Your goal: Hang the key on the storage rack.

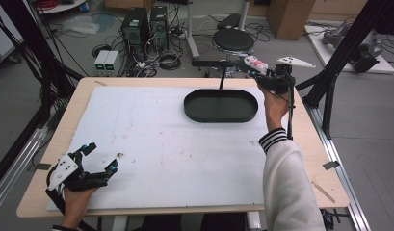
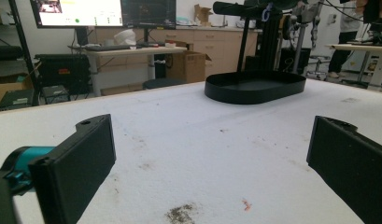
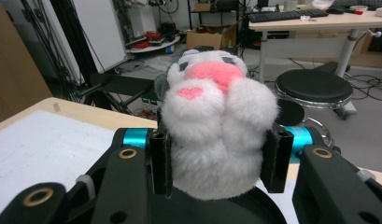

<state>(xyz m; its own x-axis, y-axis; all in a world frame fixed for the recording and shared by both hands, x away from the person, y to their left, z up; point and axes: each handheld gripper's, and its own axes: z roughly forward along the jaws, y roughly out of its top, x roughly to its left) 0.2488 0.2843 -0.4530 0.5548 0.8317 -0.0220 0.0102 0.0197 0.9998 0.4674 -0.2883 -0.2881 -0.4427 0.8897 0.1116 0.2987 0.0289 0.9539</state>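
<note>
My right gripper [image 1: 258, 69] hangs in the air past the far right end of the black oval tray [image 1: 221, 117], shut on a white plush toy [image 1: 255, 62] with pink patches. In the right gripper view the plush toy [image 3: 216, 130] bulges up between the two pads, which squeeze its sides. My left gripper [image 1: 100, 158] rests low near the table's front left corner, its jaws wide apart. In the left gripper view its fingers [image 2: 74, 163] frame bare white table with nothing between them. The tray [image 2: 255, 87] stands farther off and looks empty.
A white foam sheet [image 1: 151, 144] covers the wooden table, with small dirt marks [image 2: 181, 213] near the left gripper. A black stand post [image 1: 222, 77] rises behind the tray. Computers, cables, a stool and boxes lie on the floor beyond the far edge.
</note>
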